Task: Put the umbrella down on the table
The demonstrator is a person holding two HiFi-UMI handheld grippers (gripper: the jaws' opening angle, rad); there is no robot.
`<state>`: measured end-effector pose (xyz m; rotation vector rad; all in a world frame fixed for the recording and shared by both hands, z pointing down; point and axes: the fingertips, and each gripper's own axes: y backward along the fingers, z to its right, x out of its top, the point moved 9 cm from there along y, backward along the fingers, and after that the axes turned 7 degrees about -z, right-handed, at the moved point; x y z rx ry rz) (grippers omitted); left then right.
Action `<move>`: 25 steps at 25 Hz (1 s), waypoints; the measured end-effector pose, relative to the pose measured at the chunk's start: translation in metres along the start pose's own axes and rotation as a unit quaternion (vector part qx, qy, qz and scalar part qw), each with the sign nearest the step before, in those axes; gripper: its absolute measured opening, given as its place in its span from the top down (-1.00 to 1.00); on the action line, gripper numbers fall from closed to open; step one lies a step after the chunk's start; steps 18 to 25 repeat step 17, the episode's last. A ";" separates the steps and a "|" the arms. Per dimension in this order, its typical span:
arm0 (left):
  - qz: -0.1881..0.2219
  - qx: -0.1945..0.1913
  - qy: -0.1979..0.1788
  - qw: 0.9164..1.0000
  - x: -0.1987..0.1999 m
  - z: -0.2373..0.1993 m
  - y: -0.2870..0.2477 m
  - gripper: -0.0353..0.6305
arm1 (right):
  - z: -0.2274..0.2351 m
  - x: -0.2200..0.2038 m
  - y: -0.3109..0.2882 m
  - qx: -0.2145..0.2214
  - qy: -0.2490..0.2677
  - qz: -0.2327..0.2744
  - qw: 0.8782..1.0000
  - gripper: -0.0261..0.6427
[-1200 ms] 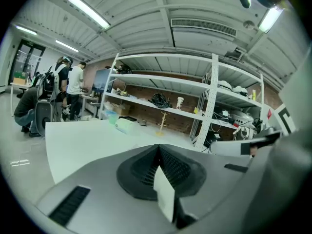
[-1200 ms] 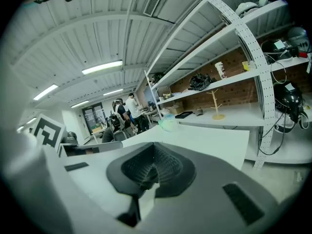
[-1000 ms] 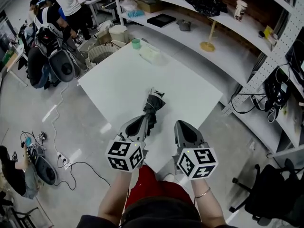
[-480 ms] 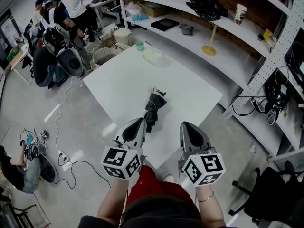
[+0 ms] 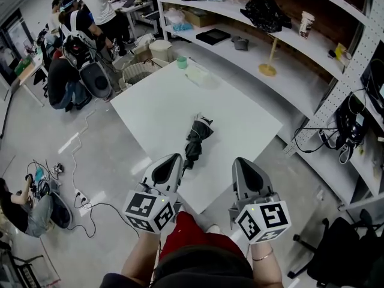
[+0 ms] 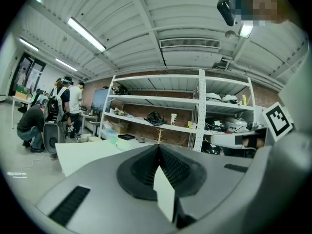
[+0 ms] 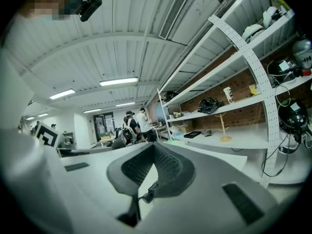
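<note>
The folded black umbrella [image 5: 197, 138] lies on the white table [image 5: 156, 101], its handle end toward the near edge. Both grippers hang in front of the table's near corner, clear of the umbrella. My left gripper [image 5: 171, 161] is shut with nothing in it; its tip stands just short of the umbrella's near end. My right gripper [image 5: 245, 164] is to the right of the umbrella, also shut and empty. In the left gripper view the jaws [image 6: 158, 147] meet at their tips above the table. The right gripper view shows its jaws [image 7: 153, 145] closed the same way.
A green cup [image 5: 181, 62] and a clear plastic item [image 5: 198, 77] sit at the table's far corner. White shelving [image 5: 282, 47] runs behind and to the right. People [image 5: 72, 53] work at the back left; cables [image 5: 78, 197] lie on the floor, and an office chair [image 5: 342, 245] stands at right.
Both grippers have drawn back toward me and risen, away from the umbrella. The umbrella stays lying on the table.
</note>
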<state>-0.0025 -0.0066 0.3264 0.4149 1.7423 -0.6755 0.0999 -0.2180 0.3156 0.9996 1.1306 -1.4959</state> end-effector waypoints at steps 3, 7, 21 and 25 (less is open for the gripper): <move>0.004 -0.001 -0.003 1.000 0.003 0.002 0.004 0.85 | -0.002 0.002 0.004 0.012 -0.009 0.003 1.000 0.87; 0.007 0.001 -0.008 1.000 0.007 0.005 0.008 0.85 | -0.003 0.002 0.007 0.022 -0.015 0.006 1.000 0.87; 0.012 0.001 -0.005 1.000 0.011 0.007 0.014 0.85 | -0.001 0.008 0.013 0.028 -0.018 0.016 0.999 0.87; 0.012 0.001 -0.005 1.000 0.011 0.007 0.014 0.85 | -0.001 0.008 0.013 0.028 -0.018 0.016 0.999 0.87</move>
